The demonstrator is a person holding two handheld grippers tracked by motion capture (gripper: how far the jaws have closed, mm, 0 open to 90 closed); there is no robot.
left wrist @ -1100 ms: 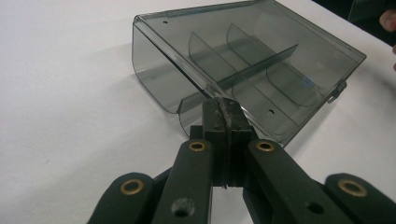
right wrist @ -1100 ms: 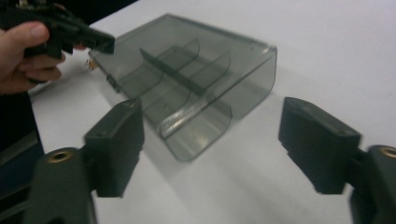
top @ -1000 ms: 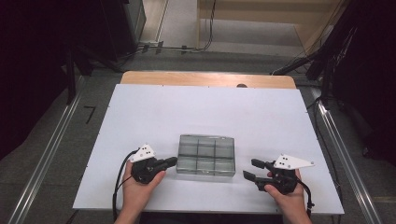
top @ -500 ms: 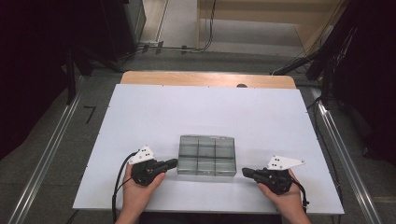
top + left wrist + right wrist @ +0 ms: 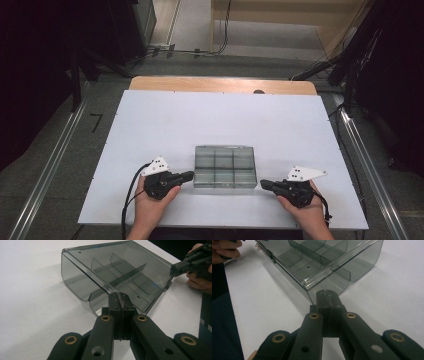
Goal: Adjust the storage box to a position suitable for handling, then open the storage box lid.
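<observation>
A smoky clear plastic box (image 5: pixel 225 165) with divided compartments and its lid down lies at the front middle of the white table (image 5: pixel 200 115). My left gripper (image 5: pixel 189 175) is shut, and its tips rest against the box's left side near the front corner. In the left gripper view the closed jaws (image 5: pixel 119 298) meet the box (image 5: pixel 120 267) at its lid seam. My right gripper (image 5: pixel 263 184) is also shut, just off the box's right front corner. In the right gripper view its tips (image 5: pixel 326 296) stand right before the corner of the box (image 5: pixel 324 255), nothing between them.
A wooden strip (image 5: pixel 220 85) runs along the table's far edge. Grey floor with rails and dark equipment surrounds the table. The left gripper's cable (image 5: pixel 129 197) loops off the front edge. White tabletop stretches wide beyond the box.
The right gripper's jaws have come together from open to shut, and it has shifted slightly near the box's right front corner. The left gripper and the box have stayed put.
</observation>
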